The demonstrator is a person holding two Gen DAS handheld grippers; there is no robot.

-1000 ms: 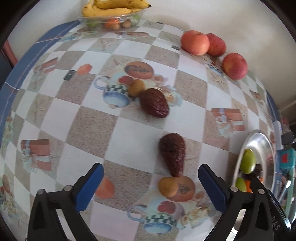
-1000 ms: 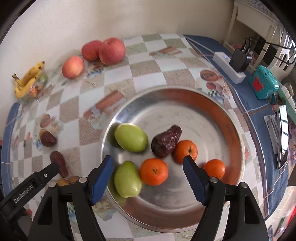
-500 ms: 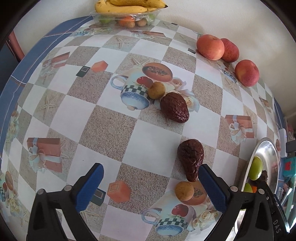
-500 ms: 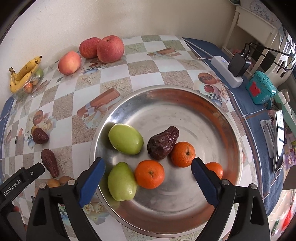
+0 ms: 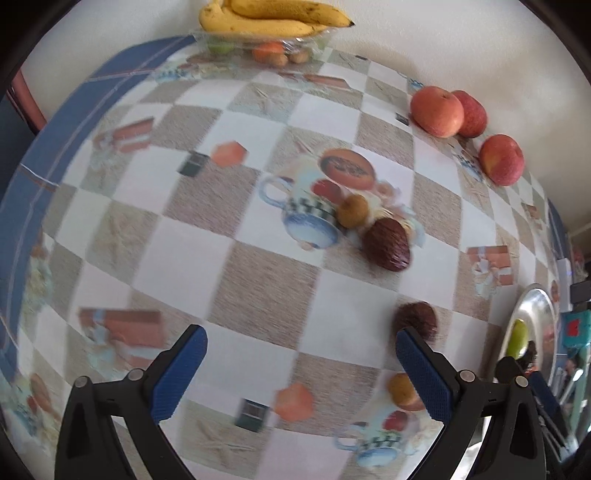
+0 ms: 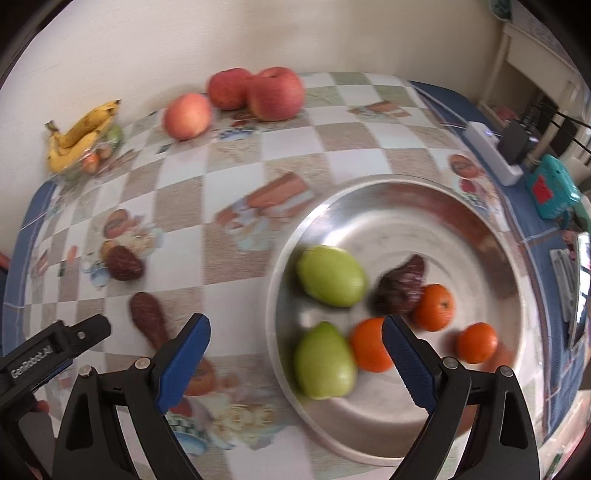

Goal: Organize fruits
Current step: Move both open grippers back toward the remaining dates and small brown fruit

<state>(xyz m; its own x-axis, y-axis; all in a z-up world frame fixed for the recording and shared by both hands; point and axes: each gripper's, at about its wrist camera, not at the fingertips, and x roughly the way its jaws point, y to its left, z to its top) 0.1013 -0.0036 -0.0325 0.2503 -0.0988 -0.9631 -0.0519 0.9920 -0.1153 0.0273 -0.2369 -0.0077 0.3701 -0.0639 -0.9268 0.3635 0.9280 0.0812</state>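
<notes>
A home, most likely a dining or kitchen corner. The bench wears a wipe-clean oilcloth printed with checks, teacups and gift boxes, and stands pushed against a plain cream wall. Fruit lies loose on it: red apples by the wall, a bunch of bananas on a clear tray, and a round steel platter with green fruit and oranges. Household clutter sits at the far edge: a white power strip with a black charger plugged in, and a teal box beside it.
</notes>
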